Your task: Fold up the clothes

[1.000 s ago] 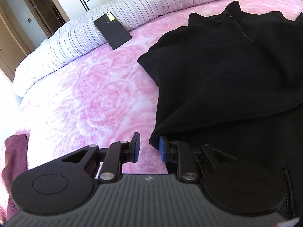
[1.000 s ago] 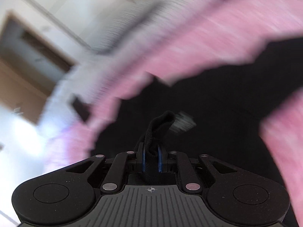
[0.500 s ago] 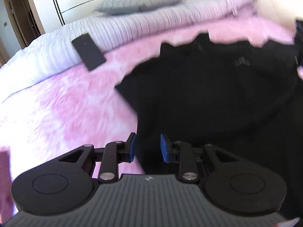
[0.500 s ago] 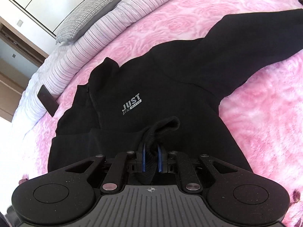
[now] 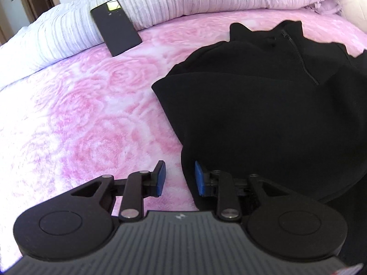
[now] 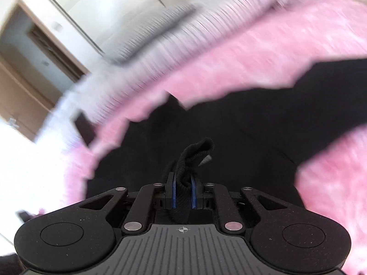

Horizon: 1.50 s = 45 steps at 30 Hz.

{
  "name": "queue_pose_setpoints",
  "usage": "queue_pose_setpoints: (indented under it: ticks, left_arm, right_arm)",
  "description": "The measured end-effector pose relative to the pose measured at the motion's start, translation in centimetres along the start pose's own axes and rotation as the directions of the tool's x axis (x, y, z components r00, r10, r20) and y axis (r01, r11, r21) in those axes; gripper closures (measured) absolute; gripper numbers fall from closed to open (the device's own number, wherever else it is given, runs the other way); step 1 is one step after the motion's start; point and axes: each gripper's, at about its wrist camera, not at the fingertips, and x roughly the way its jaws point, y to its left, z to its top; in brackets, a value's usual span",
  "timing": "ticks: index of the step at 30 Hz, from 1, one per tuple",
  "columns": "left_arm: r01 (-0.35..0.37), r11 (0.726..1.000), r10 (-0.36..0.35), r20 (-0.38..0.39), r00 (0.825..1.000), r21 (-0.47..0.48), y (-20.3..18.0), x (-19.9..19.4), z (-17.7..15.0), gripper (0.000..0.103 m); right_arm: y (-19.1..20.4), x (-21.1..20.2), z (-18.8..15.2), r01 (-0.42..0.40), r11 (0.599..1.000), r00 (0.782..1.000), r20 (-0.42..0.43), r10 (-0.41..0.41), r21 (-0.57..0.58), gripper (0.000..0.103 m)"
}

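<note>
A black zip-neck sweatshirt (image 5: 263,114) lies on the pink rose-patterned bed cover (image 5: 96,105), its left side folded over the body. My left gripper (image 5: 179,176) is open at the garment's near left edge; the right pad (image 5: 199,178) sits against the black cloth and the left pad over the pink cover. In the blurred right wrist view, my right gripper (image 6: 182,192) is shut on a ribbed black cuff (image 6: 195,153) of the sweatshirt (image 6: 252,133), which sticks up between the blue pads.
A black phone (image 5: 115,26) leans on the rolled striped white duvet (image 5: 183,2) at the head of the bed. A wooden door (image 6: 20,96) and white wardrobe (image 6: 103,6) stand beyond. Pink cover stretches to the left of the garment.
The left gripper has swung back toward the garment's left edge, staying open. The right gripper keeps its hold on the cuff and is moving fast, blurring its view.
</note>
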Motion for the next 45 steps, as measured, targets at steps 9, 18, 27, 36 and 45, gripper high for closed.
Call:
queue_pose_setpoints:
  ticks: [9,18,27,36,45]
  left_arm:
    - [-0.006,1.0,0.006,-0.005,1.0,0.028,-0.1,0.1,0.5,0.078]
    - [0.013,0.999,-0.016,0.066,0.998,0.046,-2.1,-4.5,2.0,0.079]
    - [0.192,0.973,-0.205,0.095,0.974,0.125,-12.3,-7.7,3.5,0.079]
    - [0.137,0.977,-0.15,0.069,0.986,0.165,-22.4,-10.1,6.5,0.077]
    - [0.069,0.981,-0.061,-0.05,0.997,0.183,-32.5,-9.2,9.3,0.076]
  right_arm:
    - [-1.5,0.7,-0.6,0.02,1.0,0.999,0.037,-0.02,0.003,0.091]
    - [-3.6,-2.4,-1.2,0.161,0.982,0.986,0.035,-0.165,0.095,0.064]
    - [-6.8,-7.1,-0.2,0.245,0.944,0.96,0.083,-0.269,0.222,0.055]
    - [-23.7,-12.1,7.4,0.233,0.866,0.891,0.259,-0.373,0.443,0.055]
    - [-41.5,-11.8,14.5,0.068,0.788,0.874,0.344,-0.343,0.612,0.055]
